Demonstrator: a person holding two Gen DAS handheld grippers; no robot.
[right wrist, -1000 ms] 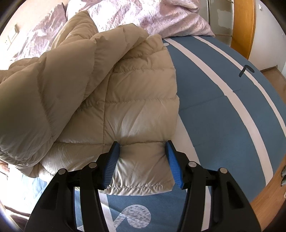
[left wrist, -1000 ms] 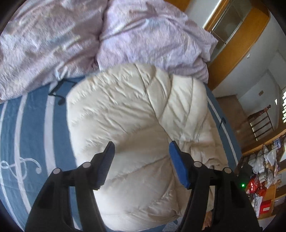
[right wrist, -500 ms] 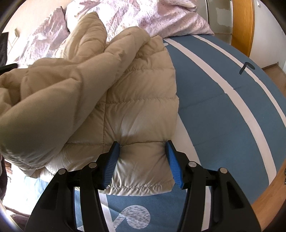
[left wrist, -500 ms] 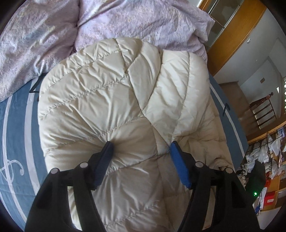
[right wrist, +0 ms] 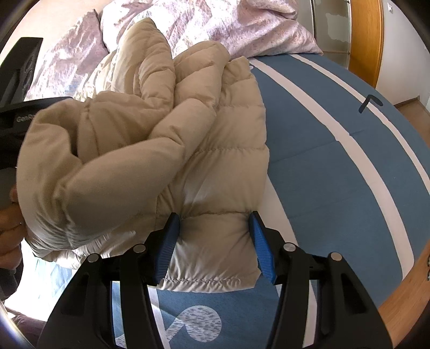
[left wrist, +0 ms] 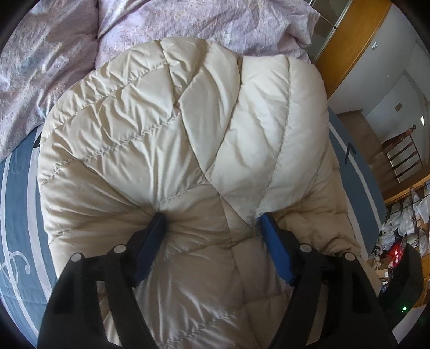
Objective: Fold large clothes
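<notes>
A cream quilted puffer jacket (left wrist: pixel 172 139) lies bunched on a blue bed cover with white stripes (right wrist: pixel 336 161). My left gripper (left wrist: pixel 212 218) is open and pressed down into the jacket's puffy bulk, its blue pads sunk in the fabric on both sides. In the right wrist view the jacket (right wrist: pixel 220 161) is folded over itself in a heap. My right gripper (right wrist: pixel 213 218) is open, its fingers straddling the jacket's hem corner near the bed's front edge. The left gripper's black body (right wrist: pixel 16 88) shows at the far left of that view.
A crumpled lilac duvet (left wrist: pixel 188 24) lies at the head of the bed behind the jacket. A wooden bed frame edge (right wrist: pixel 403 290) runs at the right. A wooden wardrobe (left wrist: pixel 349 45) and a cluttered shelf (left wrist: pixel 403 231) stand beyond the bed.
My left gripper has moved forward and down into the jacket, which now bulges around its pads. The jacket's folded part has shifted over the lower layer. The right gripper has stayed in place.
</notes>
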